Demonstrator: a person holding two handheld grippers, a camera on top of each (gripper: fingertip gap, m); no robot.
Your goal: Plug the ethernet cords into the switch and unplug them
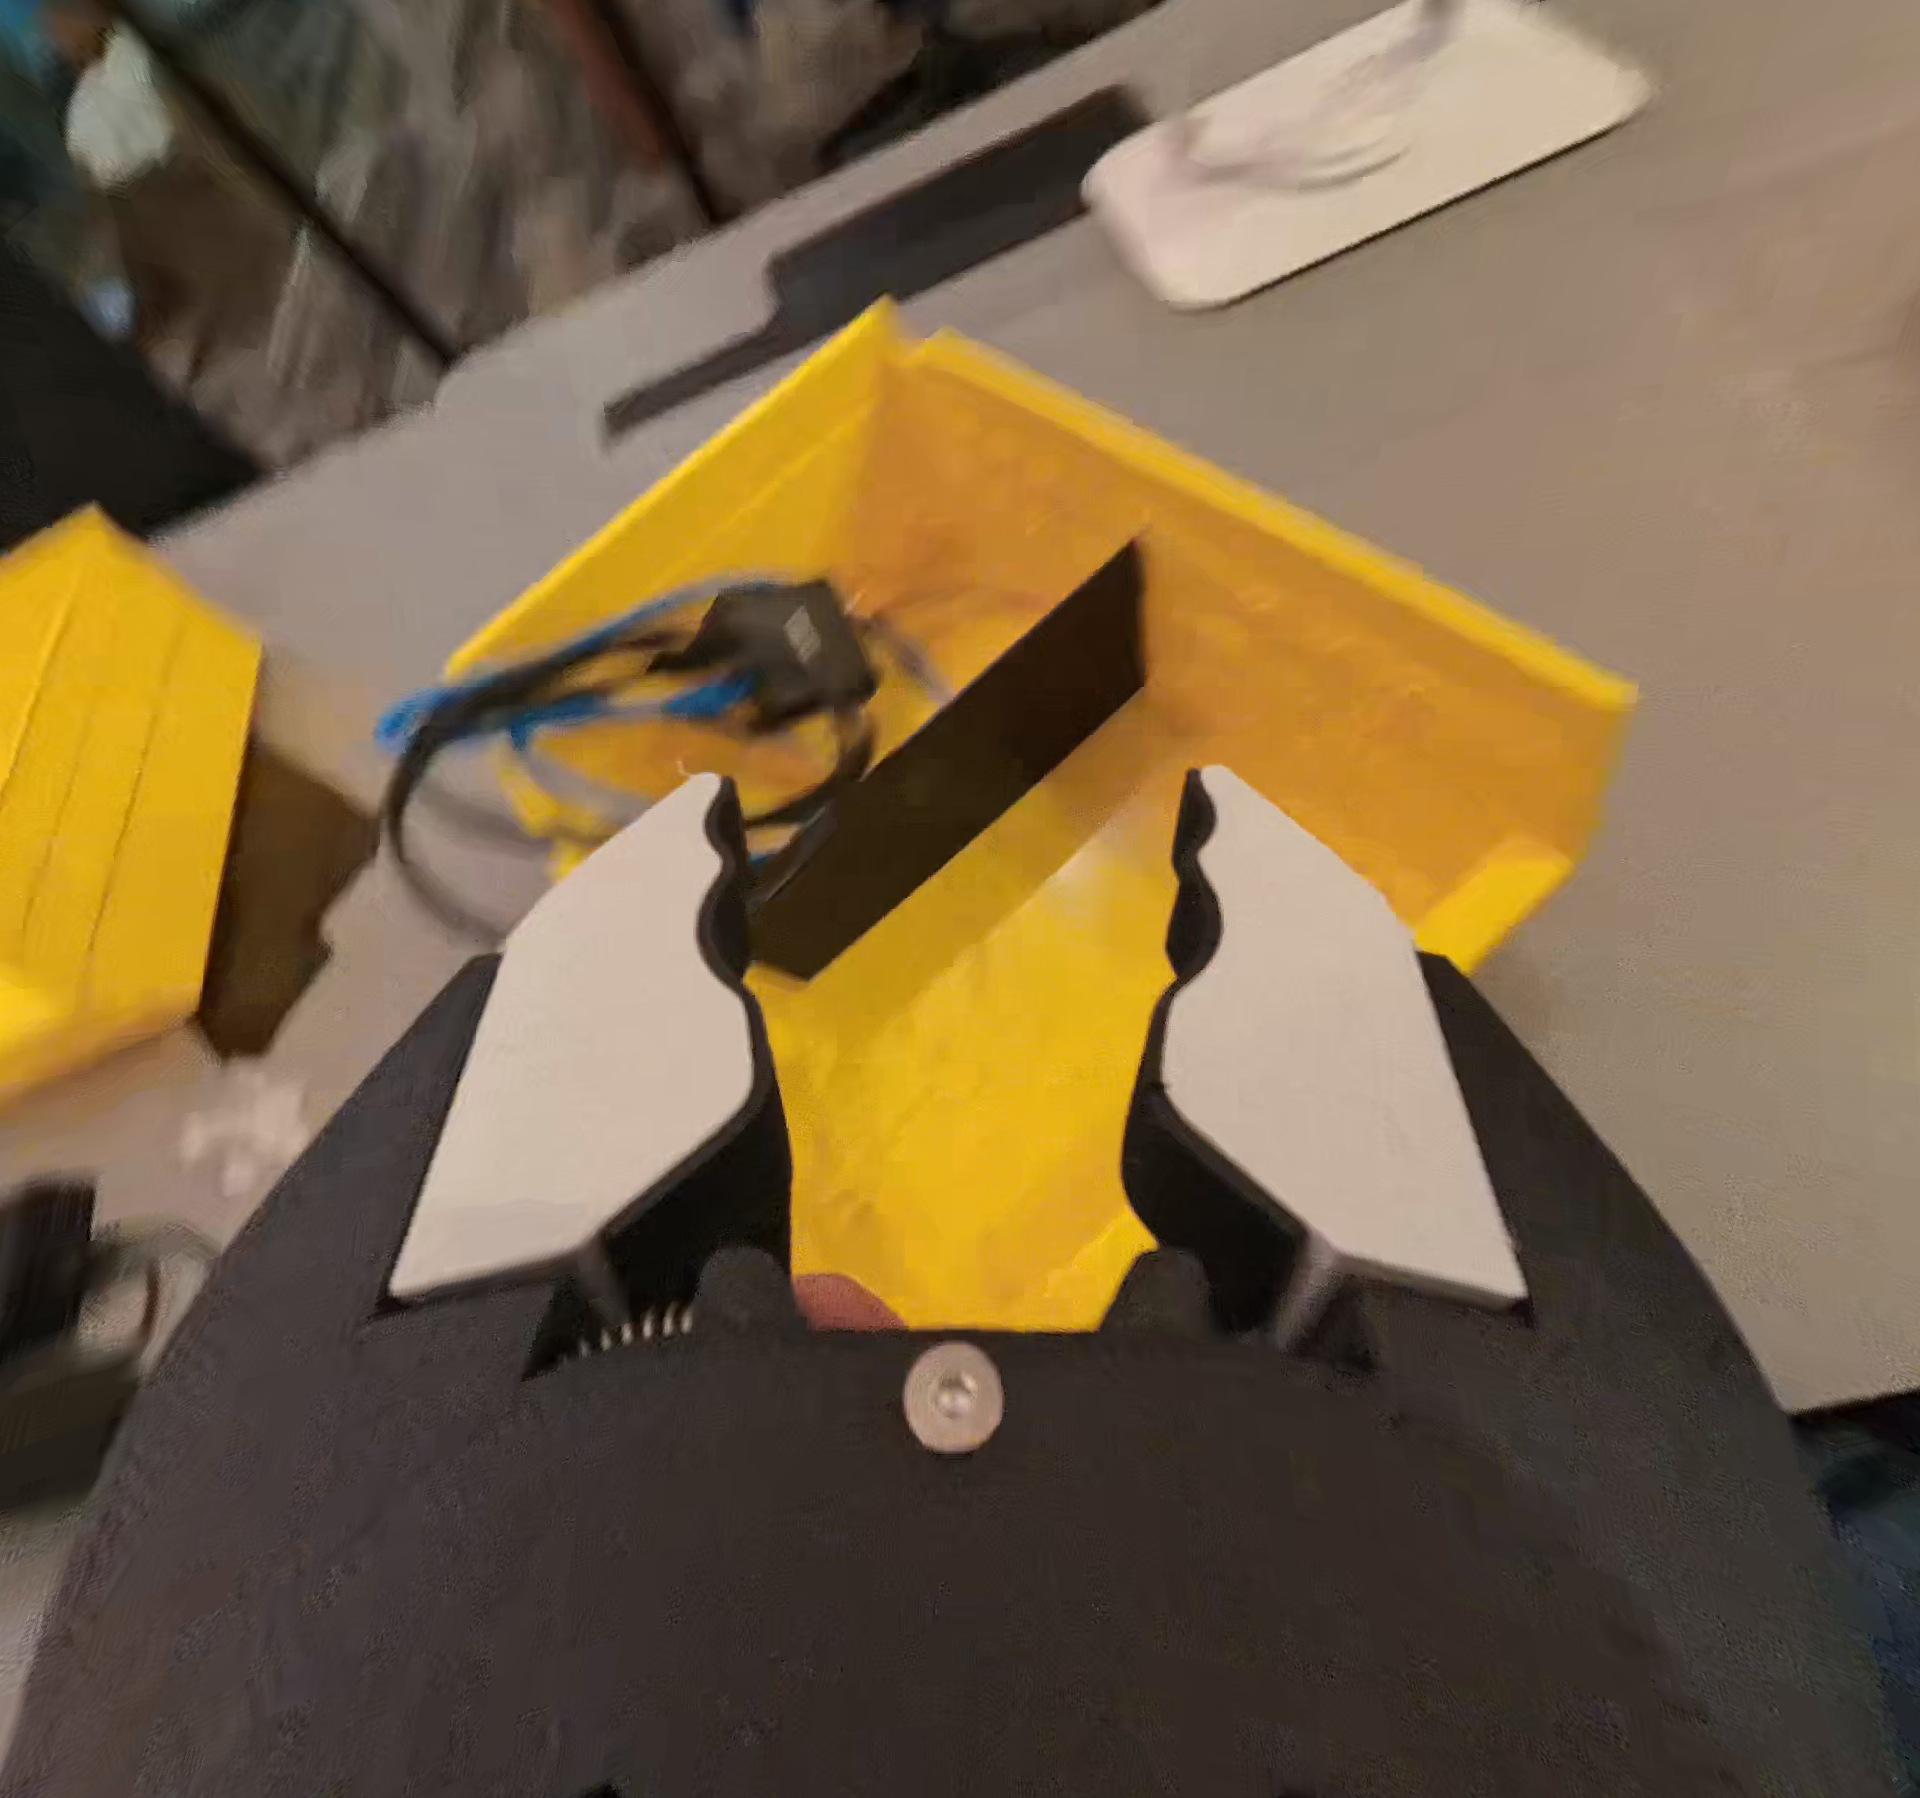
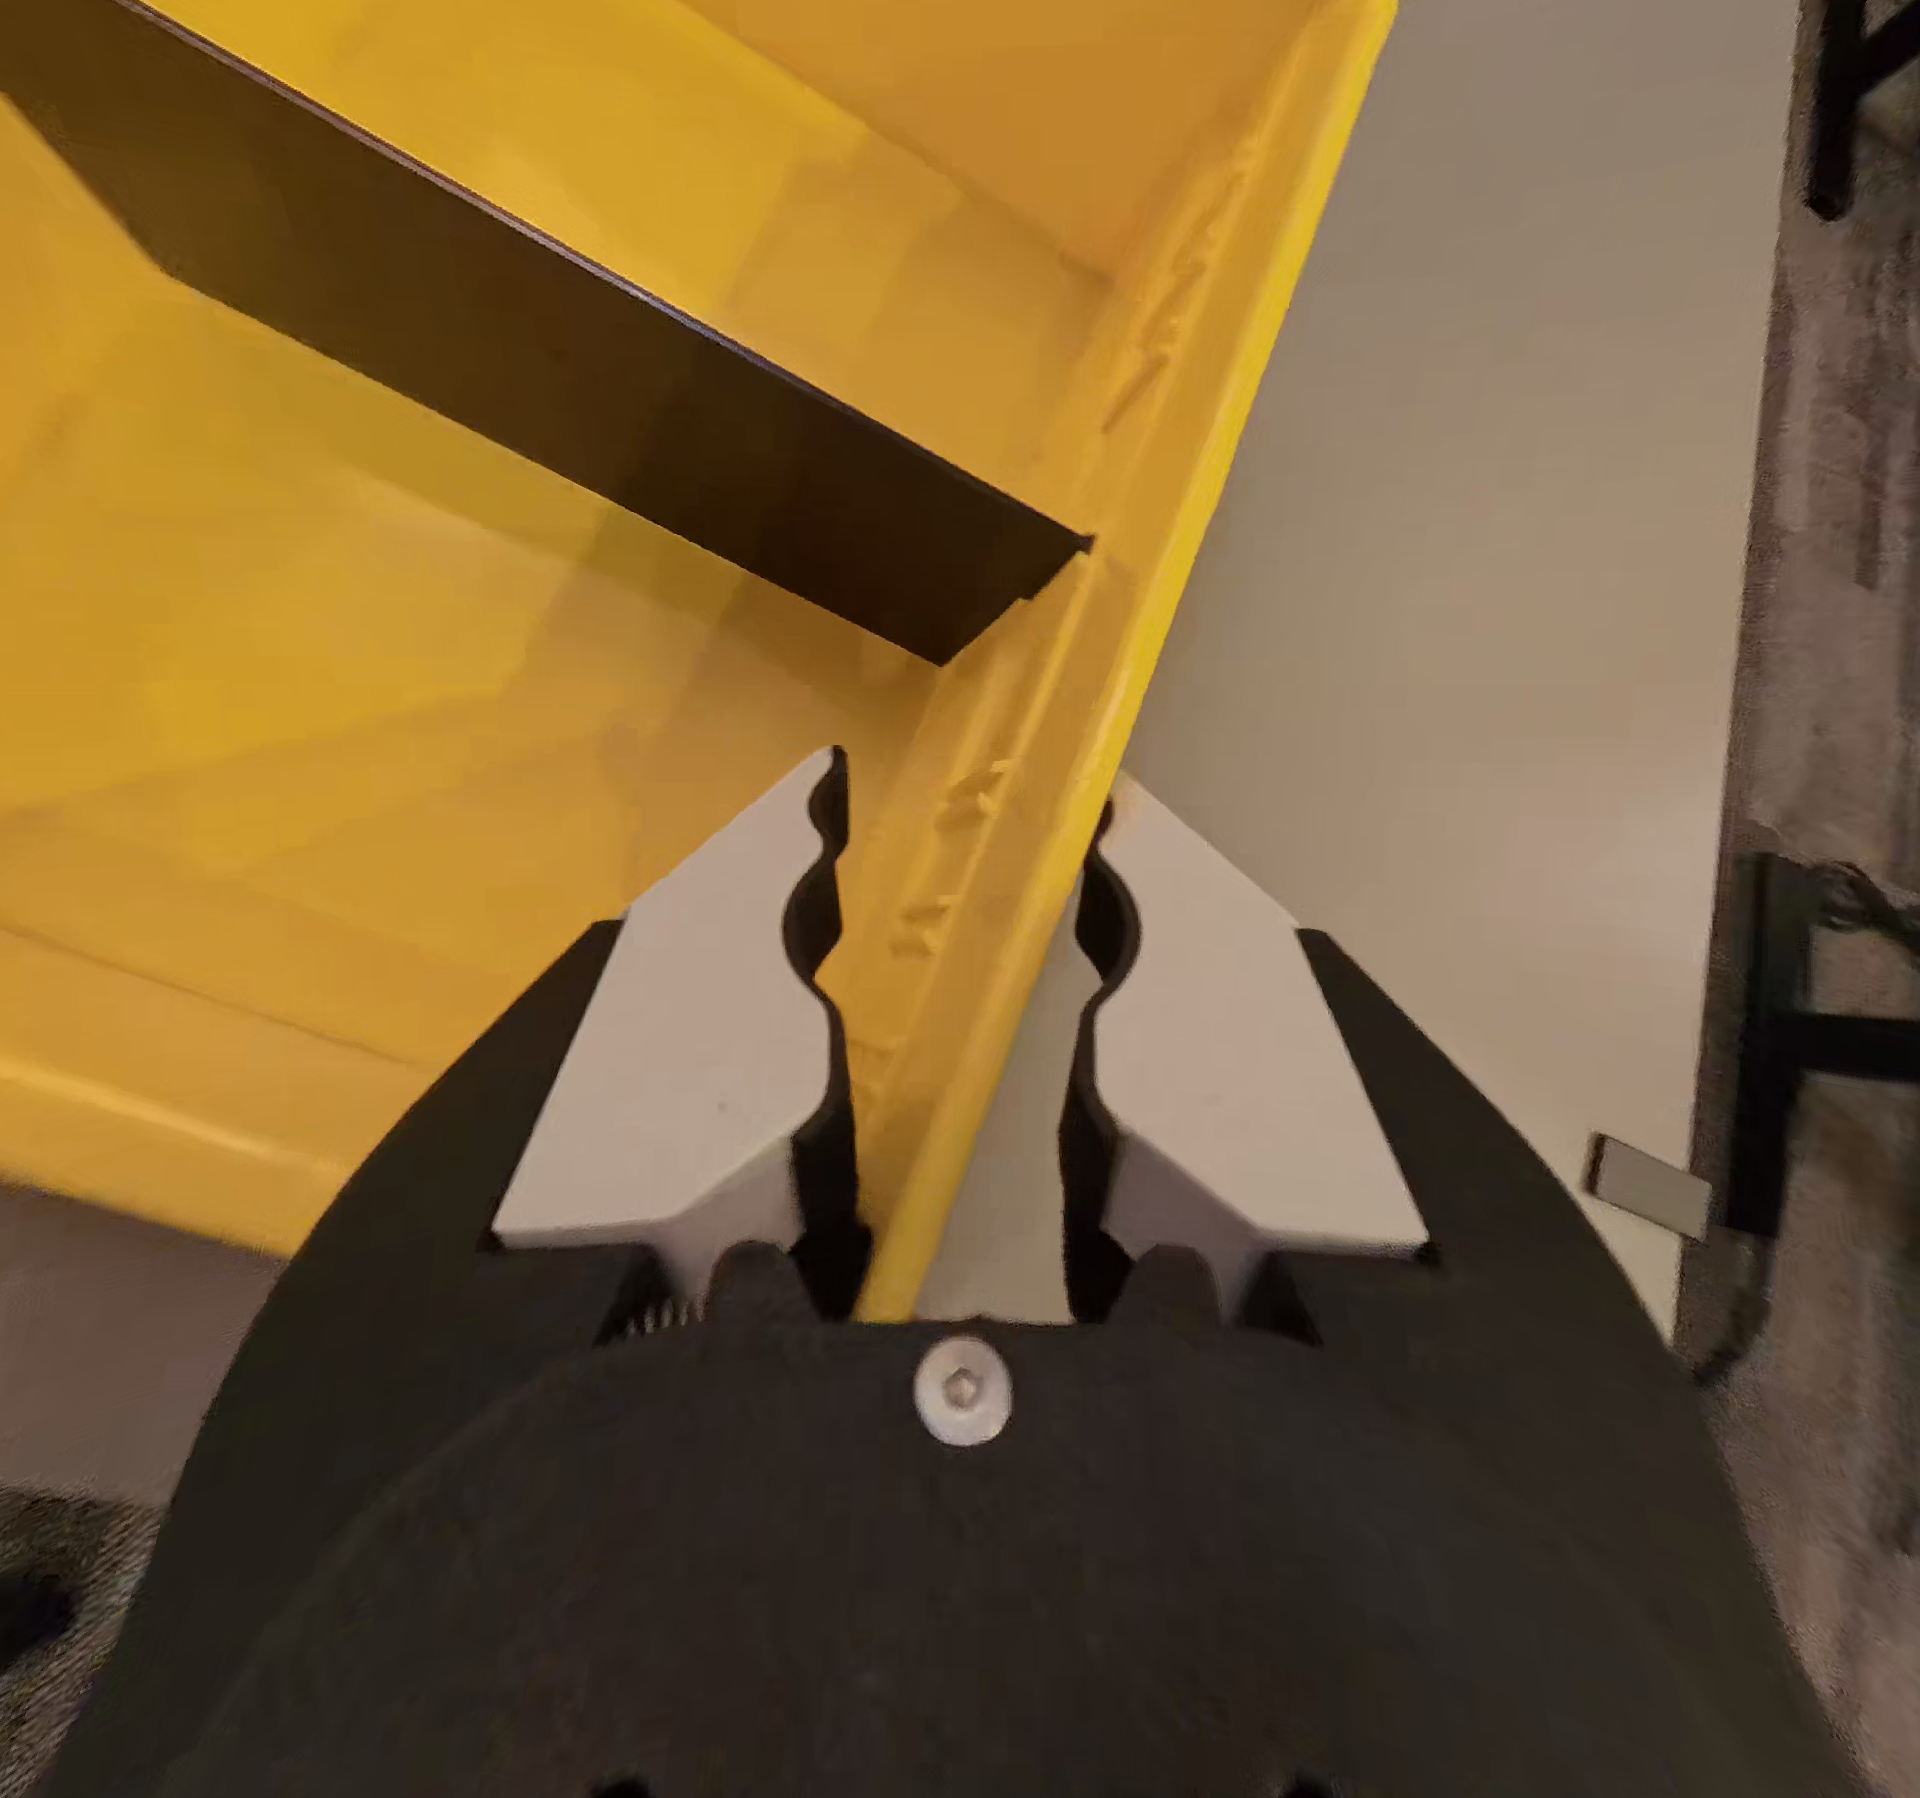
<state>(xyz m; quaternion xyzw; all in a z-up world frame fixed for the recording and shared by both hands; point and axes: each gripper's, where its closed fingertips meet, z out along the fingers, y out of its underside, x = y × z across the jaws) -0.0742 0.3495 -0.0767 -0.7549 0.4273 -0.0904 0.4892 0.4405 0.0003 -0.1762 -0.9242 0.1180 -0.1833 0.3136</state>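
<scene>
A small black switch (image 1: 790, 642) lies in the far-left compartment of a yellow bin (image 1: 1351, 668), with blue and black ethernet cords (image 1: 488, 709) trailing from it over the bin's left edge. The view is blurred, so I cannot tell which cords are plugged in. A black divider (image 1: 966, 761) crosses the bin. My left gripper (image 1: 956, 777) is open and empty above the near compartment. My right gripper (image 2: 971, 777) straddles the bin's side wall (image 2: 1195, 460) near the divider's end (image 2: 520, 335), one finger inside and one outside, both touching it.
A second yellow bin (image 1: 94, 772) stands at the left. A white stand base (image 1: 1371, 138) sits at the far right of the grey table (image 1: 1662, 709). The table edge and carpet (image 2: 1849, 605) are just right of the bin. Spacing between my two grippers at the tips: around 65 centimetres. From the left gripper's tips to the small black switch (image 1: 790, 642) is close to 15 centimetres.
</scene>
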